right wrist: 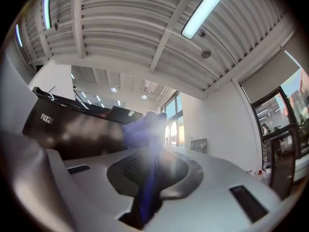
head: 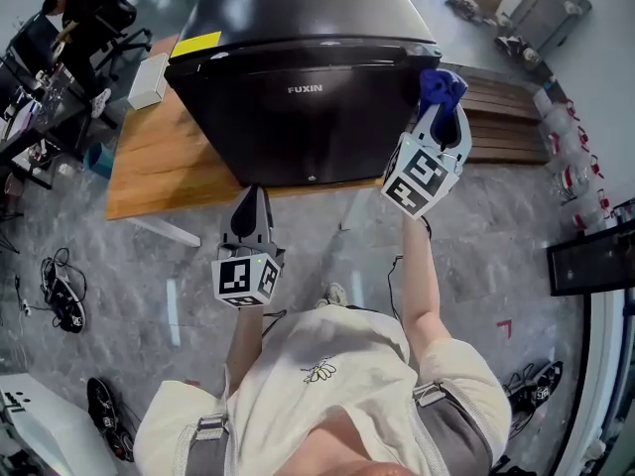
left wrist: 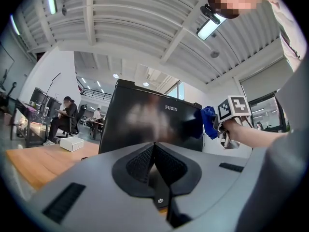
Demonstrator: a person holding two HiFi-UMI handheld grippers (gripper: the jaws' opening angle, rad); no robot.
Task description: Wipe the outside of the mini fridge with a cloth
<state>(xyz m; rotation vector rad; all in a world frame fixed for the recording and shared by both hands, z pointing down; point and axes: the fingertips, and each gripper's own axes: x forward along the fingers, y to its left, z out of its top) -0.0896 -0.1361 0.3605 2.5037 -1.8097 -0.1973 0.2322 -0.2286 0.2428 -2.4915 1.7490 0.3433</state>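
Wearer: a pale shirt (head: 327, 365) is seen at the bottom of the head view, and both forearms are stretched forward towards the fridge.
Left tongs: the left tongs (head: 254, 194) are held low, in front of the lower edge of the door. The jaws are pressed together and nothing is held between them. In the left gripper view the fridge is seen a little ahead, apart from the tips.
Right tongs: the right tongs (head: 443, 102) are raised higher and reach further forward. The jaws are clamped on a fold of cloth, which is seen running down between them in the right gripper view.
Cloth: the blue cloth (head: 441, 84) is bunched above the jaw tips. It is held at the top right corner of the fridge's front, as seen by the wearer. Whether it is pressed against the door cannot be told for certain.
Mini fridge: the mini fridge (head: 298, 117) is black and glossy and stands upright. Its door is shut and turned towards the wearer, and "FUXIN" is lettered near the door's top. A yellow label (head: 194, 45) is stuck at the top left front corner.
Surface: the fridge is carried by a wooden surface (head: 149, 172). A white box (head: 149, 80) is laid on it to the left of the fridge, apart from it.
Floor: a grey mottled floor (head: 476, 256) is seen around the surface, and dark shoes (head: 63, 303) are left on it at the left.
Far end: a seated person (head: 79, 8) is seen at a desk beyond the surface, at the upper left.
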